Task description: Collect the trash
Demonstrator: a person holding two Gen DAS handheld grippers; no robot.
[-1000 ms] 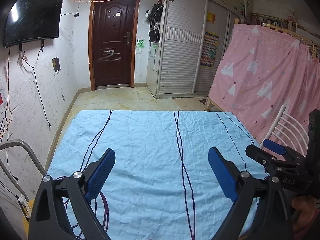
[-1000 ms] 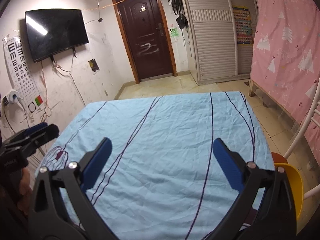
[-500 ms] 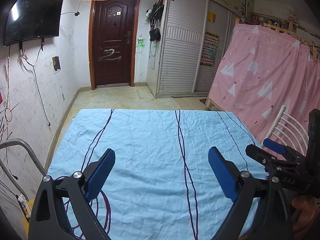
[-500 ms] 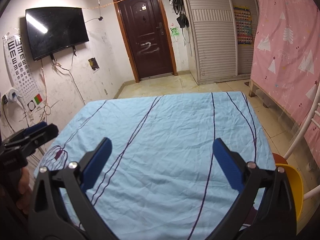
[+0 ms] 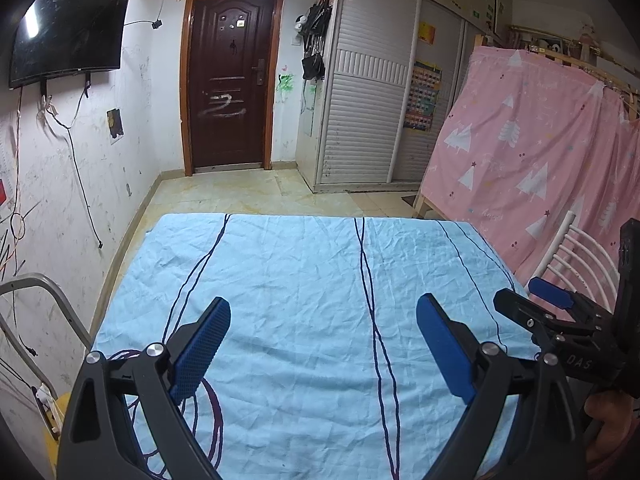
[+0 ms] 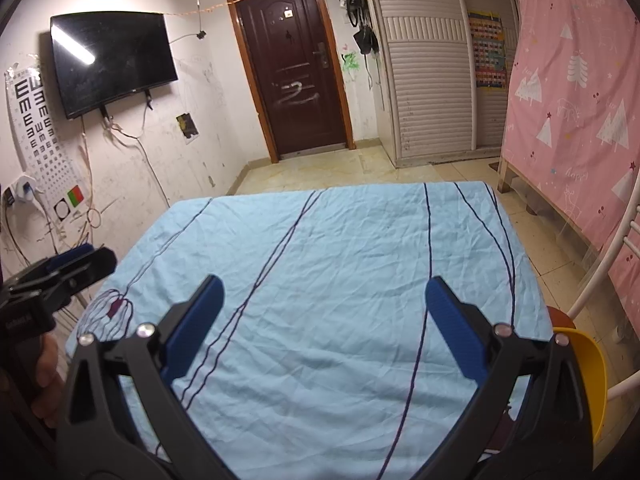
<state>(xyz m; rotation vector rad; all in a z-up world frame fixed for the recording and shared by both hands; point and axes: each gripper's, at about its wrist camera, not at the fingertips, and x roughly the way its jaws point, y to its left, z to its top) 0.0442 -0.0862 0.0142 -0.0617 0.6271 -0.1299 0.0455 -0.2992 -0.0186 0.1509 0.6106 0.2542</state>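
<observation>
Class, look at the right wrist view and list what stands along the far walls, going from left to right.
Eye chart → wall-mounted television → dark wooden door → bags hanging on the wall → white slatted wardrobe → colourful poster → pink tree-print curtain.

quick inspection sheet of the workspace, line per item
surface: light blue sheet with dark lines, wrinkled, spread flat
job's things: nothing seen, no trash in either view
clutter: nothing seen on the sheet
grippers: left claw open and empty above the sheet; right claw open and empty
cables: loose wires hang below the wall TV
surroundings: dark door, white slatted wardrobe, pink curtain, yellow bin at the right edge
</observation>
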